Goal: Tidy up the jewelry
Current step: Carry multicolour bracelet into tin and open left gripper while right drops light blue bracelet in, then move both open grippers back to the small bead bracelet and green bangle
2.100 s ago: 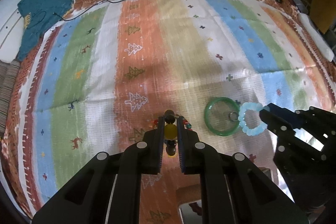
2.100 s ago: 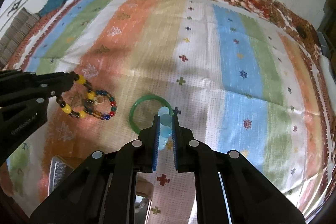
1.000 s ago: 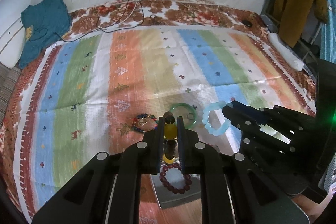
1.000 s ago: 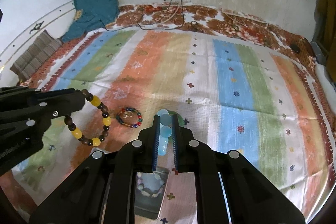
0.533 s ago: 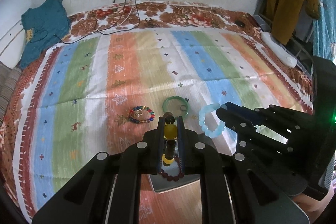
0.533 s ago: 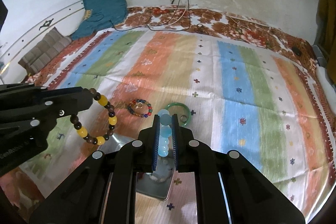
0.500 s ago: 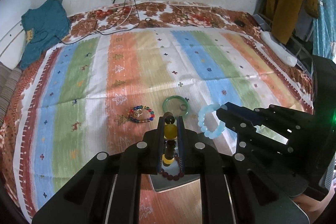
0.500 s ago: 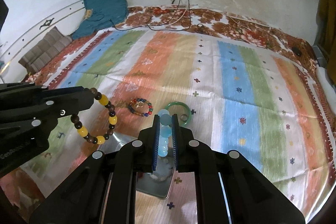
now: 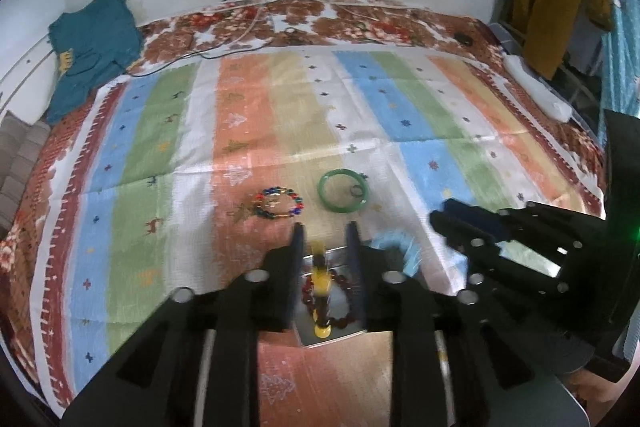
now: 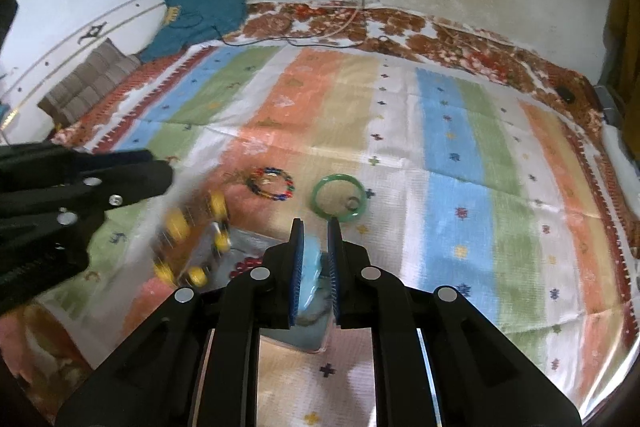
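Both claws just let go. Half a second ago the left gripper pinched the yellow-and-brown bead bracelet tight; now its jaws are opening and clearly spread, with the bracelet blurred between and below the tips — dropping, pads no longer on it. In the right wrist view the same bracelet smears just off the left claw's tips, over the near-left edge of the metal tray.

The right gripper shows the same change. It was clamped on the light blue bead bracelet; its jaws are opening, only slightly apart, and the blue beads have slid down between the fingers, sagging toward the tray right under the tips. Whether a pad touches them I cannot tell; looks released.

The dark red bead bracelet already lies in the tray beneath the left claw. Ahead of both claws, well beyond the tips on the striped cloth: multicolour bead bracelet, green bangle beside it, and a small ring inside the bangle.

Meaning: two more pieces are going into the tray — probably three in, three left to fetch.
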